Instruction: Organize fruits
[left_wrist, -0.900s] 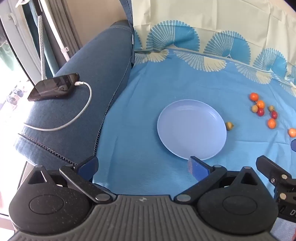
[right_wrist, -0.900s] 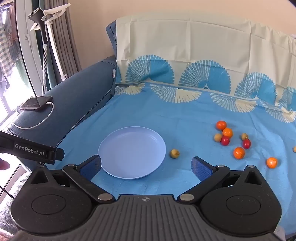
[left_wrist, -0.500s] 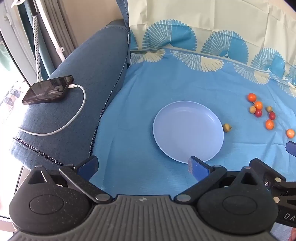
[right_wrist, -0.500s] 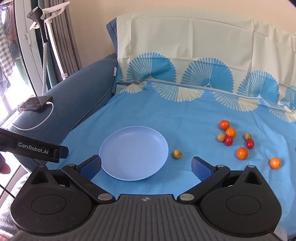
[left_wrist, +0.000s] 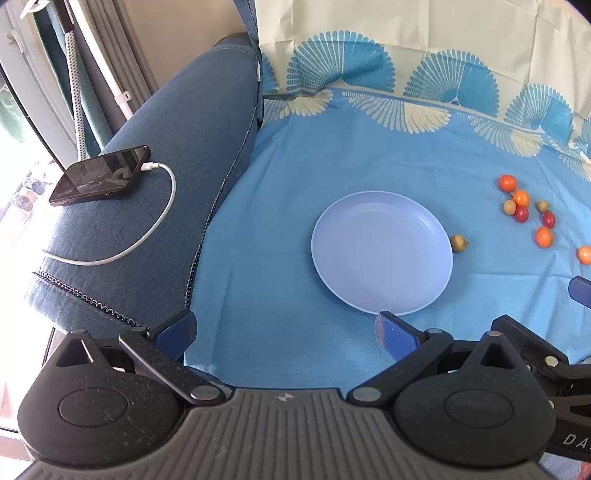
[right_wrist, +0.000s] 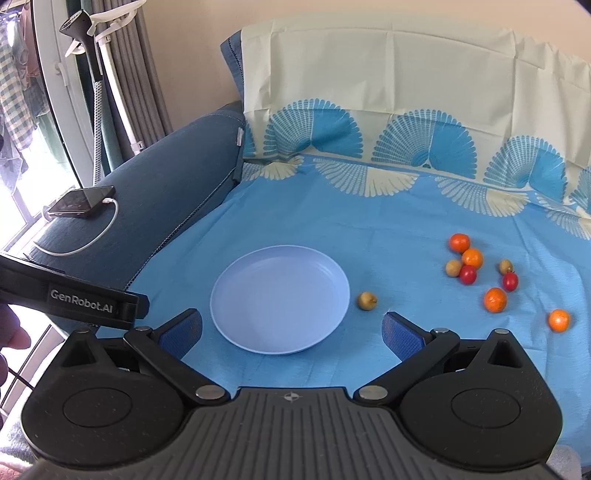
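- My right gripper (right_wrist: 291, 328), jaws spread, empty: the round pale-blue plastic plate (right_wrist: 279, 300) lies just ahead, a small yellow-green fruit (right_wrist: 366, 301) beside its right rim
- My left gripper (left_wrist: 284, 332), jaws spread: orange and red fruits (left_wrist: 522, 206) scattered far right

Bare cloth (right_wrist: 388, 229): wide open stretch behind plate (right_wrist: 280, 299), up to cushioned back (right_wrist: 406, 66).
Plate: centre of cloth, nothing in it, open from above.
Lone yellow-green fruit (right_wrist: 366, 301): just right of plate rim, apart from it, room all round.
Fruit cluster (right_wrist: 480, 273): farther right, pieces close-set, two pairs touching; narrow gaps between.
Sofa arm (left_wrist: 166, 166): bounds left side; phone (left_wrist: 99, 175) and cable (left_wrist: 147, 229) on top.
Left gripper (left_wrist: 284, 332), right gripper (right_wrist: 291, 328): jaws spread wide, side by side at near edge.
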